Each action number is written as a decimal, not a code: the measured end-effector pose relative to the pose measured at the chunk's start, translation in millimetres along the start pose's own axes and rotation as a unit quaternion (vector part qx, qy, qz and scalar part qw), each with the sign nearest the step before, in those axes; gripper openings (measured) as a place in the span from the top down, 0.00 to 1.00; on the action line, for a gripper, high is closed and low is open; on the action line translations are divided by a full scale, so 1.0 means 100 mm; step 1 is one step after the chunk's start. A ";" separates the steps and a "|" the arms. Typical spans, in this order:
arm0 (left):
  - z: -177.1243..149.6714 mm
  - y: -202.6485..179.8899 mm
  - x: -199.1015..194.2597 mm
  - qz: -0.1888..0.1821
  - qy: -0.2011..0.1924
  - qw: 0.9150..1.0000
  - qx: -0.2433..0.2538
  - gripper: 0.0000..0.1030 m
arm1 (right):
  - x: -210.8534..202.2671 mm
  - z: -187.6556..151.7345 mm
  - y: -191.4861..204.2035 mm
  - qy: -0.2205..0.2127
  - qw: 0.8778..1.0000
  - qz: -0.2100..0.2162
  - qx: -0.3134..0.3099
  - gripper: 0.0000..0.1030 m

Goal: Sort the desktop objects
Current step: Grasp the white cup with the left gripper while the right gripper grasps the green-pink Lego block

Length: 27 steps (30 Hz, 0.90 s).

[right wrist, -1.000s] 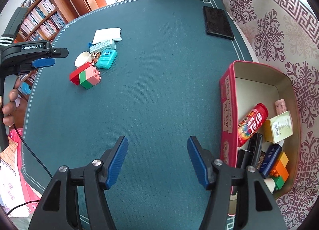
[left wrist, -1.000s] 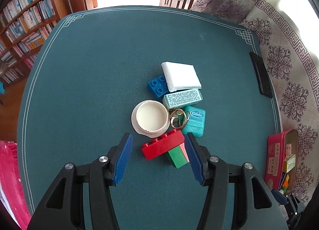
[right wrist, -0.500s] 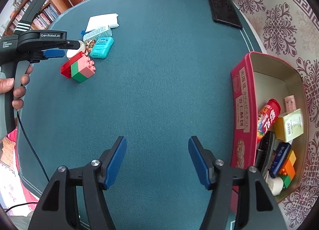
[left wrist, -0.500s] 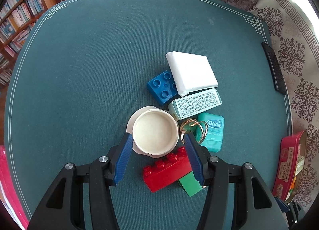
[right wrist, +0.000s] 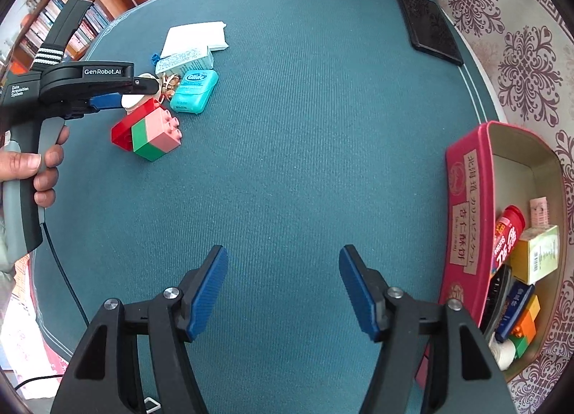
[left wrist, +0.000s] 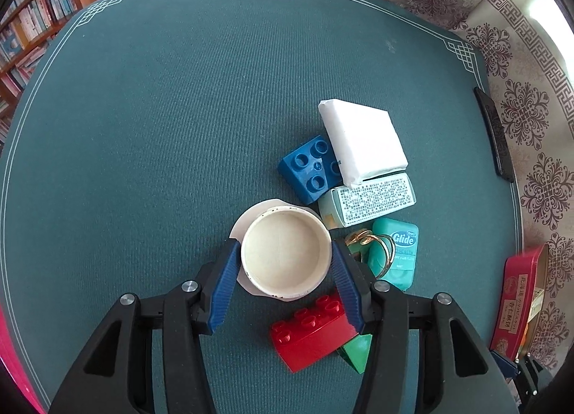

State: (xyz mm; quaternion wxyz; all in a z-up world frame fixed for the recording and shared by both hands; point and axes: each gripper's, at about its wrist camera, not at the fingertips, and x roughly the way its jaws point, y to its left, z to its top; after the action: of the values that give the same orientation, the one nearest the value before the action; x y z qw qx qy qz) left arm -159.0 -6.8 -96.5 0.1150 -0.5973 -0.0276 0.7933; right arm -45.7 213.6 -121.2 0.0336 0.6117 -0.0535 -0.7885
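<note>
The cream cup (left wrist: 286, 252) sits on the green counter (left wrist: 161, 127) in a cluster, beside a blue brick (left wrist: 308, 166) and above a red brick (left wrist: 312, 331). The left gripper (left wrist: 286, 263) straddles it, fingers (left wrist: 224, 285) closing, with the pads at its rim. The right gripper (right wrist: 283, 288) hangs with its fingers spread and nothing between them, near the red tin (right wrist: 466, 199).

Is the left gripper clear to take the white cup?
Probably yes: left gripper already straddles the white cup, jaws closing, a pad on each side. The red brick sits close behind.
</note>
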 end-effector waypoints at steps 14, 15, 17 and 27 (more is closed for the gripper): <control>-0.17 0.40 -0.36 -0.003 -0.031 0.998 -0.054 0.47 | 0.18 0.49 0.57 -0.017 0.997 0.048 -0.060 0.33; -0.20 0.42 -0.39 -0.003 -0.031 0.998 -0.056 0.47 | 0.21 0.52 0.62 -0.017 0.997 0.051 -0.063 0.33; -0.23 0.52 -0.39 -0.004 -0.032 0.998 -0.059 0.47 | 0.25 0.59 0.71 -0.017 0.996 0.055 -0.072 0.33; -0.35 0.60 -0.43 -0.001 -0.034 0.996 -0.079 0.47 | 0.48 0.81 1.01 -0.015 0.993 0.049 -0.106 0.33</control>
State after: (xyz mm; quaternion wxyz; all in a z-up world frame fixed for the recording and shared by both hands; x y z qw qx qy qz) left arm -123.2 -77.9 -77.3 0.0672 -0.5774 -0.0944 0.8082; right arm -137.3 111.3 -134.8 0.1364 0.5891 0.0000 -0.7965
